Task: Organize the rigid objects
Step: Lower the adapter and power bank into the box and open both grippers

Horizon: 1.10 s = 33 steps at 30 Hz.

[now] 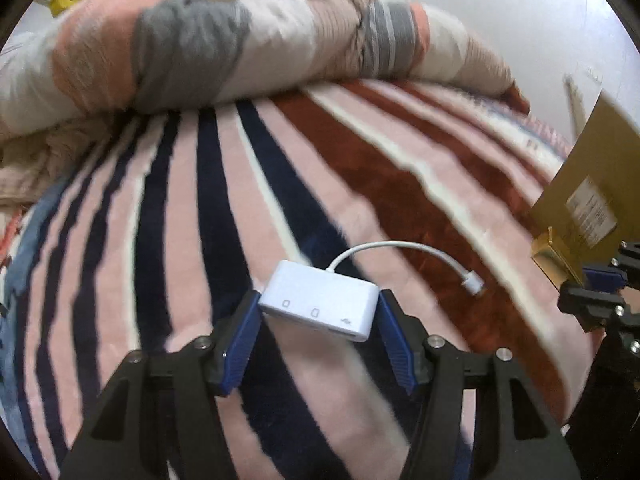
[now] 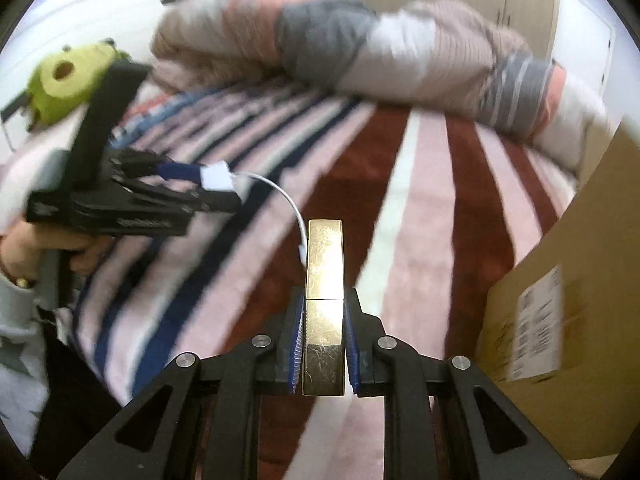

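My left gripper is shut on a white adapter hub, holding it by its two short ends above the striped bed; its white cable hangs out to the right, ending in a plug. In the right wrist view the left gripper and the hub show at the left. My right gripper is shut on a gold rectangular box, which sticks forward between the blue pads. That gold box and the right gripper show at the right edge of the left wrist view.
A pink, navy and brown striped blanket covers the bed. A rolled quilt lies along the far side. A cardboard box with a white label stands at the right. A green plush toy sits far left.
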Each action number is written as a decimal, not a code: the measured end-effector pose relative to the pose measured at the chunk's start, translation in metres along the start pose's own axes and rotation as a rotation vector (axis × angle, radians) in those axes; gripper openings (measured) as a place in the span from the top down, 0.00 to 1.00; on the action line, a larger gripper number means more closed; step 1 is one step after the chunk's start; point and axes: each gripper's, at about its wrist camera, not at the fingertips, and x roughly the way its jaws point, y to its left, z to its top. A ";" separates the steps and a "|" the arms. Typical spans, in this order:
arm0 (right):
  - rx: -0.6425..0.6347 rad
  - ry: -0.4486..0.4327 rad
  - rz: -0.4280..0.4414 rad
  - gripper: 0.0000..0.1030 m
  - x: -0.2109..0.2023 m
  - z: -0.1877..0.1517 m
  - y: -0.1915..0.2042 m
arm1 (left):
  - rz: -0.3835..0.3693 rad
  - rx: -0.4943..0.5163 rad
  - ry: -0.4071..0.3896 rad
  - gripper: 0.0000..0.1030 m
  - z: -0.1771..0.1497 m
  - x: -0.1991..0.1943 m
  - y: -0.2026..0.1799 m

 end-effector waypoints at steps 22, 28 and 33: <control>0.282 -0.162 -0.152 0.87 -0.139 0.006 -0.187 | -0.264 0.241 -0.235 0.46 0.134 -0.105 -0.204; 0.291 -0.135 -0.177 0.86 -0.128 -0.017 -0.213 | -0.249 0.289 -0.154 0.46 0.142 -0.071 -0.253; 0.310 -0.143 -0.156 0.86 -0.131 -0.033 -0.225 | -0.221 0.308 -0.105 0.46 0.138 -0.044 -0.265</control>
